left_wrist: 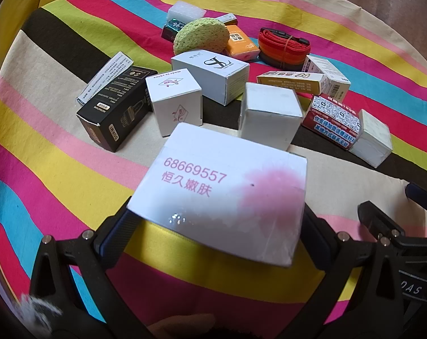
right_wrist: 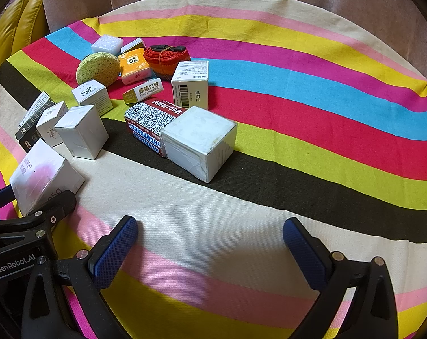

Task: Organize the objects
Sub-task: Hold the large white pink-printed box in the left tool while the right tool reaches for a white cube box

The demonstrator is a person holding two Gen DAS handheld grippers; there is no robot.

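Striped cloth (right_wrist: 298, 118) ahead of the wide-open right gripper (right_wrist: 210, 250) is messy with boxes, while the left gripper (left_wrist: 216, 226) squeezes only a white box with pink print (left_wrist: 221, 195), so sorting looks barely begun.

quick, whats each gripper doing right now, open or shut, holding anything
Left gripper: shut on the white box with pink print.
Right gripper: open, holding nothing, over the striped cloth.

Eleven boxes (right_wrist: 199, 141), one sponge (right_wrist: 98, 68), one strap (right_wrist: 168, 56), one foam block (right_wrist: 107, 43).
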